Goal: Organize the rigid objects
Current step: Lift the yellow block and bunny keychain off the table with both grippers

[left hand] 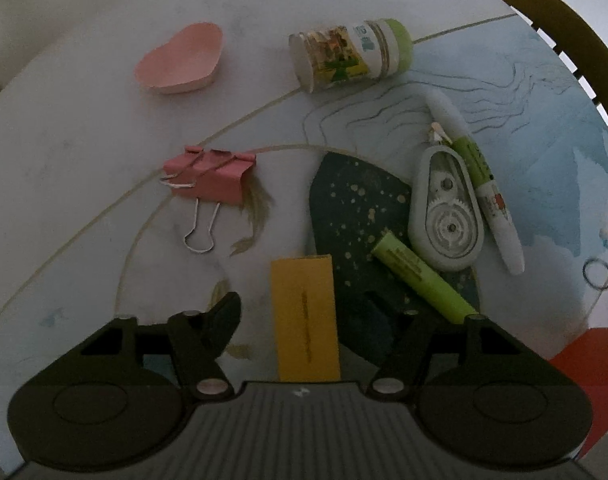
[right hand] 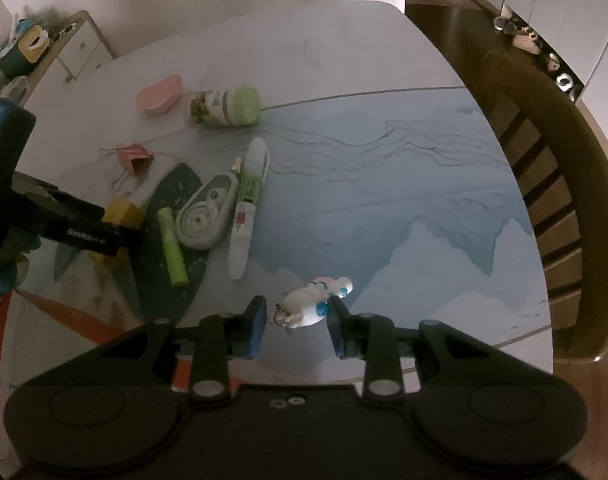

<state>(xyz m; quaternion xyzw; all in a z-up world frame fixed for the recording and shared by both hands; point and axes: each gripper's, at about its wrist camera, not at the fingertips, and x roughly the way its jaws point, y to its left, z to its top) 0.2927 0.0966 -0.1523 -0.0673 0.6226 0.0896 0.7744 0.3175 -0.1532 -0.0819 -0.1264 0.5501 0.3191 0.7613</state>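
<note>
Smooth printed tabletop [right hand: 344,60]; left claw [left hand: 304,312] parted around boxy yellow block [left hand: 306,320], right claw [right hand: 297,320] astride glossy figurine keychain [right hand: 314,300], grip unclear.

A printed table [right hand: 384,184] carries a yellow block [left hand: 306,320] between the left gripper's fingers, with a pink binder clip [left hand: 209,178], correction tape [left hand: 446,212] and jar [left hand: 352,54] beyond.

Both views are dim and grainy, colours muted. Fisheye bends the table [right hand: 384,80] edge and chair [right hand: 544,184] slats hard near the rims (corners go black). The wall behind the table is the brightest area. Shadows are soft; nearby gripper bodies look nearly black.
</note>
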